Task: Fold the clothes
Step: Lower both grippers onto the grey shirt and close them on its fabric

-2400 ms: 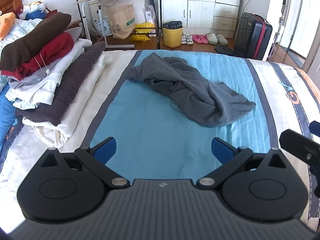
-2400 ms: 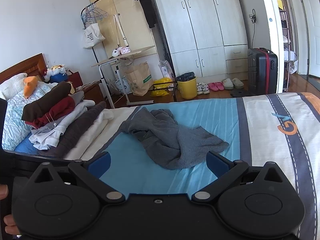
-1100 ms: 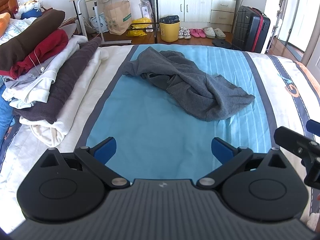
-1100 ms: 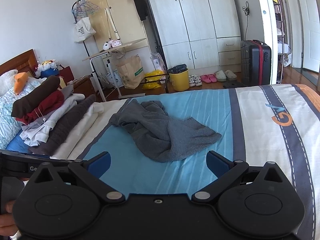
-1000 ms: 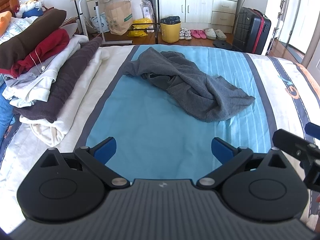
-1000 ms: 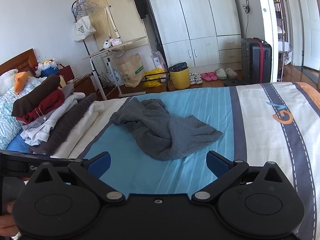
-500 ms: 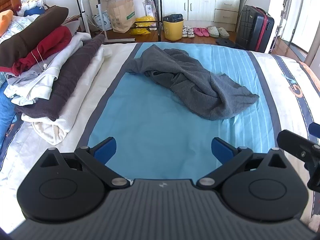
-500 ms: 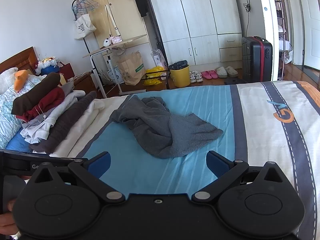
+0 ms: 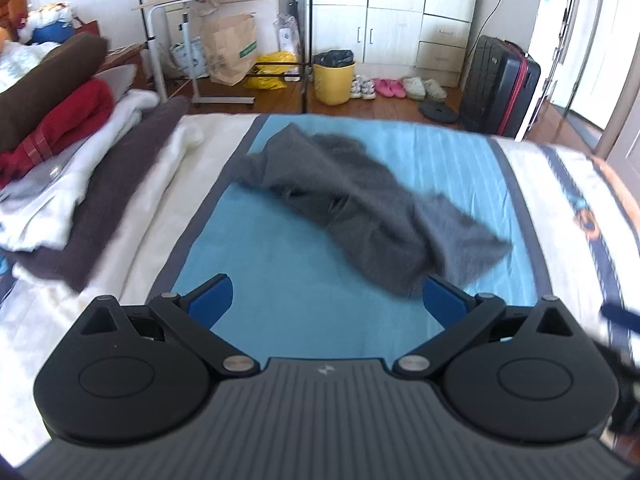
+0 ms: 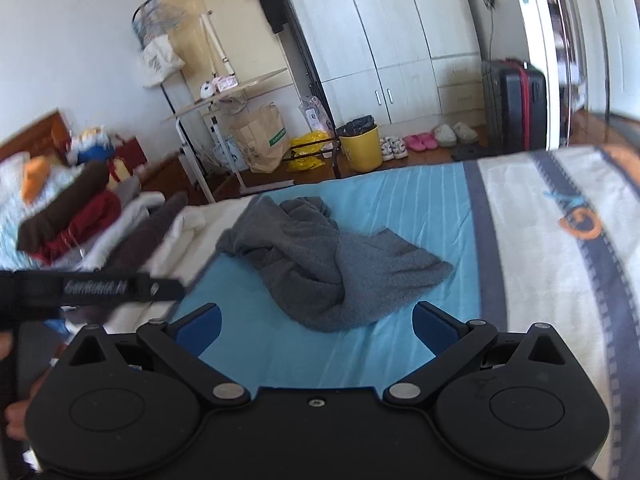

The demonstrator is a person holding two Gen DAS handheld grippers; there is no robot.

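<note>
A crumpled grey garment [image 9: 360, 208] [image 10: 328, 264] lies on the blue middle band of the bedspread [image 9: 280, 288]. My left gripper [image 9: 326, 300] hovers open over the bed, its right blue pad close to the garment's near edge, nothing between the fingers. Further right, my right gripper [image 10: 316, 326] is open too, with the garment's near edge just ahead between its pads, not held. Both views are motion-blurred. The left tool's body [image 10: 92, 286] shows at the left of the right wrist view.
A pile of folded clothes [image 9: 60, 160] in brown, red, white and dark purple fills the bed's left side. Beyond the bed stand a yellow bin [image 9: 332, 82], a rolling side table [image 9: 200, 4], a paper bag [image 9: 230, 50], wardrobes and a black suitcase [image 9: 496, 84].
Both grippers have moved forward and lower toward the grey garment, which now looms larger and nearer the pads. The jaws stay wide apart.
</note>
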